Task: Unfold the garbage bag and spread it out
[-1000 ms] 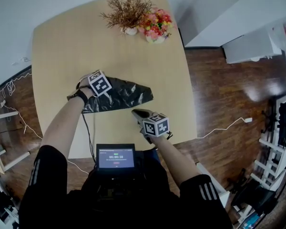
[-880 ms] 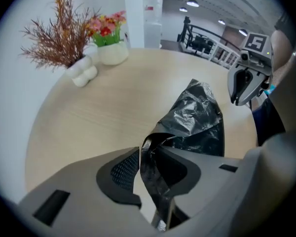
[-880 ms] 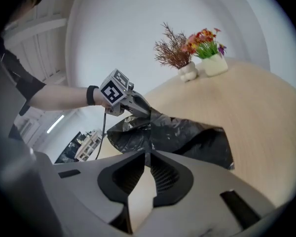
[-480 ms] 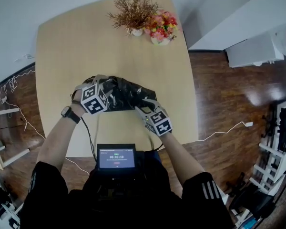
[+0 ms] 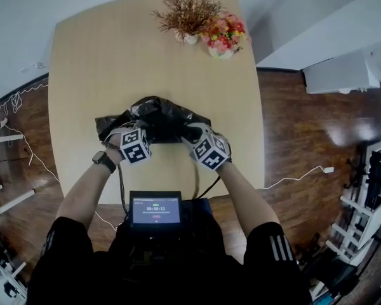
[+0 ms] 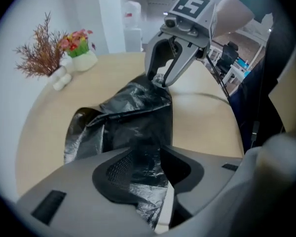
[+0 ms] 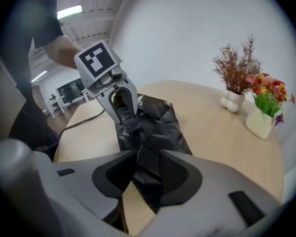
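Observation:
The black garbage bag (image 5: pixel 153 116) lies bunched and humped on the wooden table (image 5: pixel 95 62). My two grippers stand side by side at its near edge. The left gripper (image 5: pixel 140 134) has just been closing, and in its own view crumpled film (image 6: pixel 138 132) fills the gap between its jaws. The right gripper (image 5: pixel 192 133) opened within the last second and now has a fold of the bag (image 7: pixel 150 132) pinched between its jaws. Seen from the left gripper view, the right gripper (image 6: pixel 160 80) lifts a corner of the bag. The right gripper view shows the left gripper (image 7: pixel 121 110) with film in its fingers.
A dried twig plant (image 5: pixel 188 18) and a pot of bright flowers (image 5: pixel 225 37) stand at the table's far edge. A small screen (image 5: pixel 155 210) sits at my chest, and a cable (image 5: pixel 120 183) runs over the table's near edge. Wooden floor surrounds the table.
The left gripper moved right from the bag's left end to its near edge. The right gripper rolled and came onto the bag. The flat bag is now bunched and raised.

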`<act>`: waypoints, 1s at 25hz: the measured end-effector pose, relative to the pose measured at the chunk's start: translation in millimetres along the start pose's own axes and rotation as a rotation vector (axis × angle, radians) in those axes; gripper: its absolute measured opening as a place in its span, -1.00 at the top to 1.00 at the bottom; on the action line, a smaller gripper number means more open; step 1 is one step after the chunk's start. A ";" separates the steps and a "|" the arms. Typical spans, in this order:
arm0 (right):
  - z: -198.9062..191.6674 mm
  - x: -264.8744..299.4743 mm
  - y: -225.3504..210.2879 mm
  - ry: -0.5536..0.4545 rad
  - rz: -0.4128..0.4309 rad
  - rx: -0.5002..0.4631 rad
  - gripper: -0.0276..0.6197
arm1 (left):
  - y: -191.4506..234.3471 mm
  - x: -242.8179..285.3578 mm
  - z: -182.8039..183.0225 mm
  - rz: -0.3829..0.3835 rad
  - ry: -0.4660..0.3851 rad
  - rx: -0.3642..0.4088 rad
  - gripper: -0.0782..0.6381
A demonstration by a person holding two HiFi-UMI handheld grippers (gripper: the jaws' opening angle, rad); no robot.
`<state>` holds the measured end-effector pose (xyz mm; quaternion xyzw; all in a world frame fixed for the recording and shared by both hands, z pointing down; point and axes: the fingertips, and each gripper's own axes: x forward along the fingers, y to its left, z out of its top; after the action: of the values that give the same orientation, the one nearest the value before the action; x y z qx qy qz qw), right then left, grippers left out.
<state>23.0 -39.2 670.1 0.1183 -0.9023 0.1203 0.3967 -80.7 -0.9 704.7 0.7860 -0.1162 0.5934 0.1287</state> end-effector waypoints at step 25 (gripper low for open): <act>14.2 6.0 -8.4 0.058 0.035 0.070 0.88 | -37.9 21.2 -34.8 -0.092 0.015 -0.020 0.31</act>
<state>12.0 -52.3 666.4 0.1125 -0.8877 0.1620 0.4160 -93.8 45.9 731.9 0.7846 -0.0849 0.5917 0.1646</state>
